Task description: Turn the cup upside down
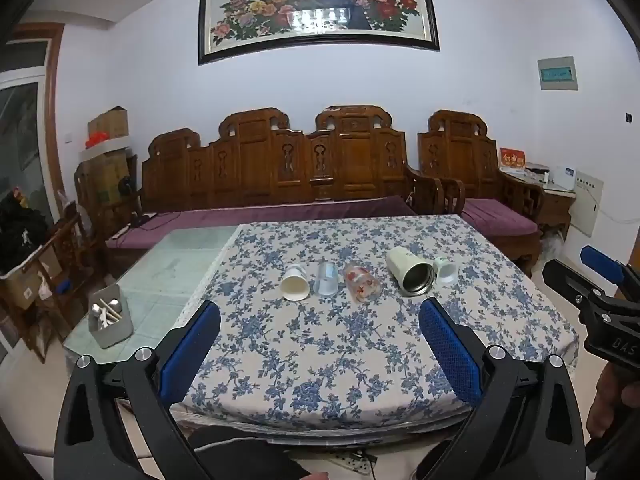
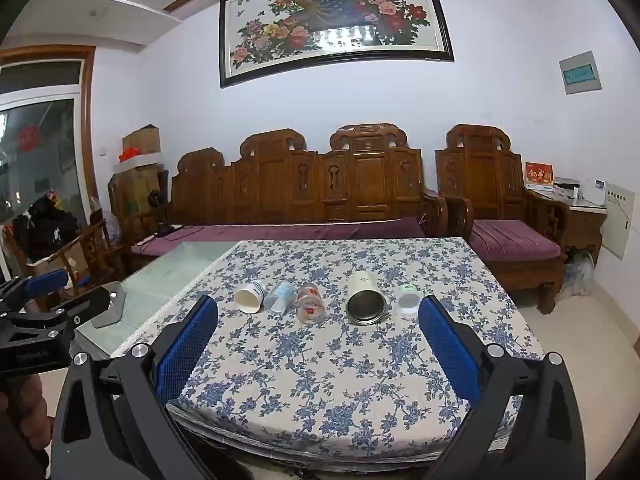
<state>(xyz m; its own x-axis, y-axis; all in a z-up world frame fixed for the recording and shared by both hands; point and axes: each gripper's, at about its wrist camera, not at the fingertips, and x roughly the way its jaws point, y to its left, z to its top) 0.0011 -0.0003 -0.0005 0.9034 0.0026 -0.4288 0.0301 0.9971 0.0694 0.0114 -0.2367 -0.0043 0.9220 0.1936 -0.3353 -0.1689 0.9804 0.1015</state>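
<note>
"DAS" on right tongs [image 1: 600, 280]

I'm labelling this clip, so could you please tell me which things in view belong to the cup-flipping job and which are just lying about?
For the job:
white paper cup
clear plastic cup
flowered glass
cream steel-lined tumbler
small white cup
left gripper, open
right gripper, open

Just lying about:
grey utensil caddy
wooden sofa
peacock painting
</note>
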